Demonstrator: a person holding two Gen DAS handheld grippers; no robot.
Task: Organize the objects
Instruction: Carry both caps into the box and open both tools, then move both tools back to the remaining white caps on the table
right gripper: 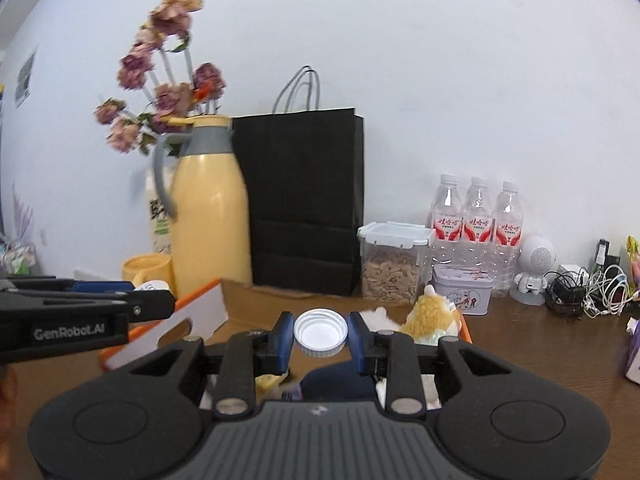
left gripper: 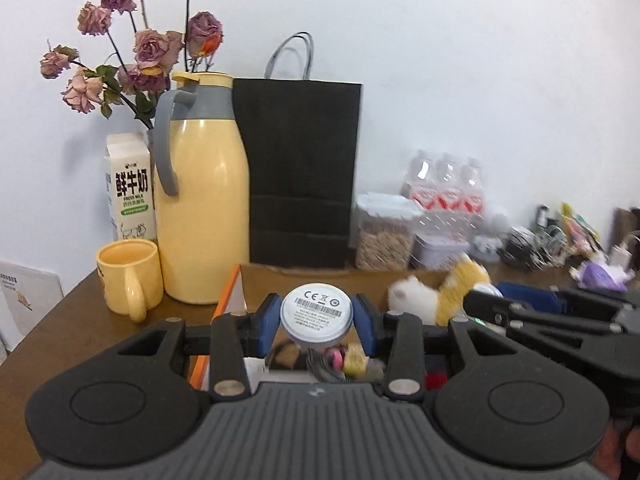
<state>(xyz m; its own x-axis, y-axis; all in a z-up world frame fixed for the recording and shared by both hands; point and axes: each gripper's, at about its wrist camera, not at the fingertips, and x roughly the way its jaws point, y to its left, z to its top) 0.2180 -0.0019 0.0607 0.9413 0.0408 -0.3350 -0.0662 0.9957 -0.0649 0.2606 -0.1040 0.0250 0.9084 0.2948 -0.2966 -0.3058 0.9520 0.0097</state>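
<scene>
My left gripper is shut on a round white puck, whose flat face with a barcode label and CE mark is turned toward the camera. My right gripper is shut on a white ribbed screw cap, hollow side facing the camera. Both are held above an open cardboard box with an orange-and-white flap. A yellow-and-white plush toy and other small items lie inside the box. The two grippers hang side by side, left beside right.
Behind the box stand a yellow thermos jug, a yellow mug, a milk carton, dried roses and a black paper bag. To the right are a snack container, water bottles, a tin, a small white robot figure and tangled cables.
</scene>
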